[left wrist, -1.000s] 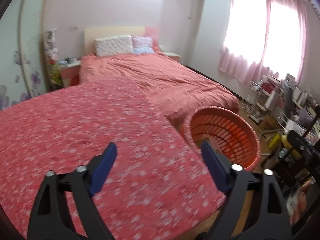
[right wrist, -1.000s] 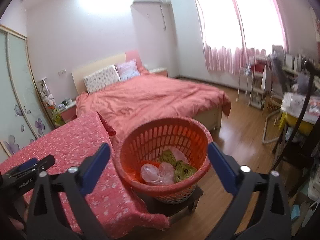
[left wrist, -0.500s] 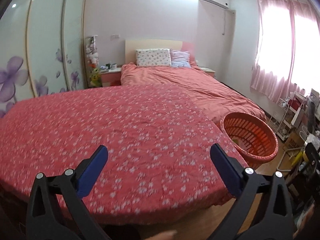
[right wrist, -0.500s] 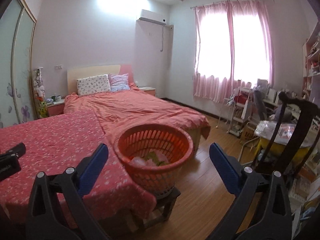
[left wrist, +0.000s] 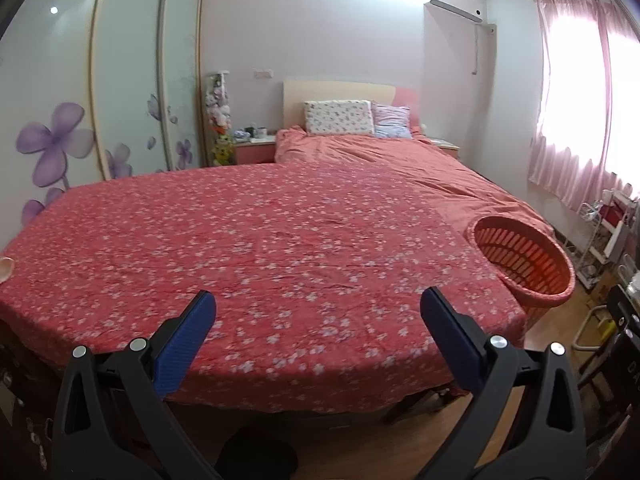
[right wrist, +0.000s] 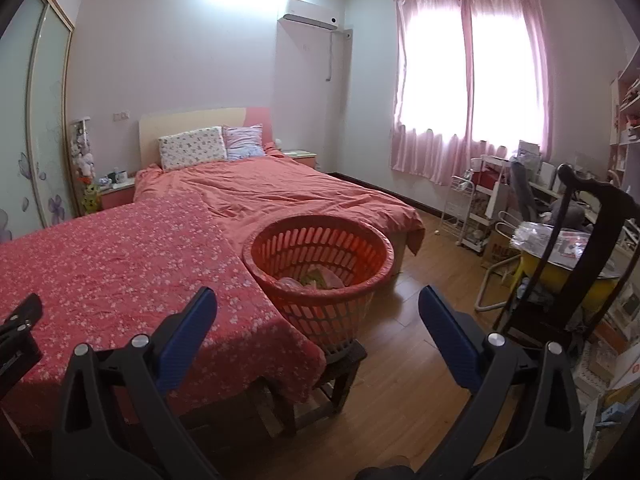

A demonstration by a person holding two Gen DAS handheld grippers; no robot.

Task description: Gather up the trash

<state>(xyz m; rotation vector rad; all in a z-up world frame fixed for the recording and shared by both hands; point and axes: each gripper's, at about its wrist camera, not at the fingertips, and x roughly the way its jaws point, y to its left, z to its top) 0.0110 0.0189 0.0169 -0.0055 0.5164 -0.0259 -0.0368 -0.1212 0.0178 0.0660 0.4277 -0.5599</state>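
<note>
No legible writing appears in either view. One orange basket [right wrist: 320, 264] stands on a dark stool [right wrist: 332, 364] at the corner of the cloth-covered bench [left wrist: 260, 248], holding crumpled trash [right wrist: 312, 278]. Two pillows [right wrist: 192, 147] lie on one bed [right wrist: 280, 188]. The left tool [left wrist: 318, 320] points slightly downward over the bench, jaws wide, nothing between them. The right tool [right wrist: 318, 320], equally wide and empty, is aimed toward the basket.
</note>
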